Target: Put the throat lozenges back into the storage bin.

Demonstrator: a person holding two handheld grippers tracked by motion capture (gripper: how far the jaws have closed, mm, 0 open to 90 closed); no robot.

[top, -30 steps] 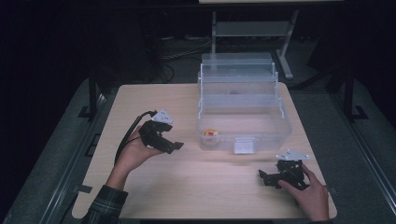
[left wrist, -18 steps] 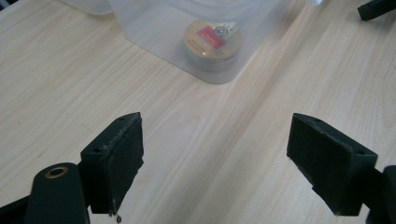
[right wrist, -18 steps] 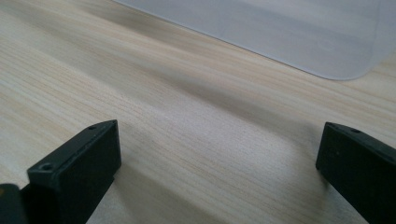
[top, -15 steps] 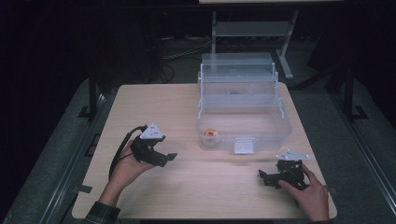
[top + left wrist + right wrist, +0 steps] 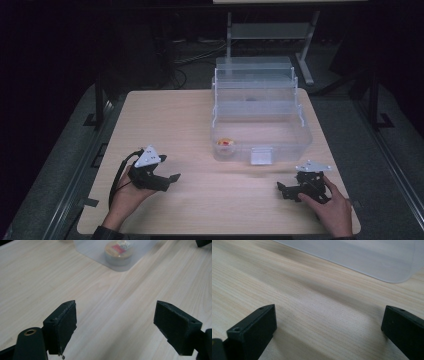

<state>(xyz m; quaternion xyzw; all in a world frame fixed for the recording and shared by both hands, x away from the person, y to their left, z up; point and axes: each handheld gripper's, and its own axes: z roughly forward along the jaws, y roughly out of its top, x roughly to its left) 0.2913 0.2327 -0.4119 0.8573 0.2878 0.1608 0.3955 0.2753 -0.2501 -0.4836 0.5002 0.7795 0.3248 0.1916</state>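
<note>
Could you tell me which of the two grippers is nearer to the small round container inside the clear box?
The left gripper: the round container sits in the clear box at its front left corner, and shows just beyond its open jaws; the right gripper rests farther off.

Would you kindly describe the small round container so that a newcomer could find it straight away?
Start at the clear plastic box standing on the right half of the wooden table. Look inside its front left corner, nearest the person: the round container sits there. It is the one colourful item in the box, a low tub with a yellow and red top.
</note>
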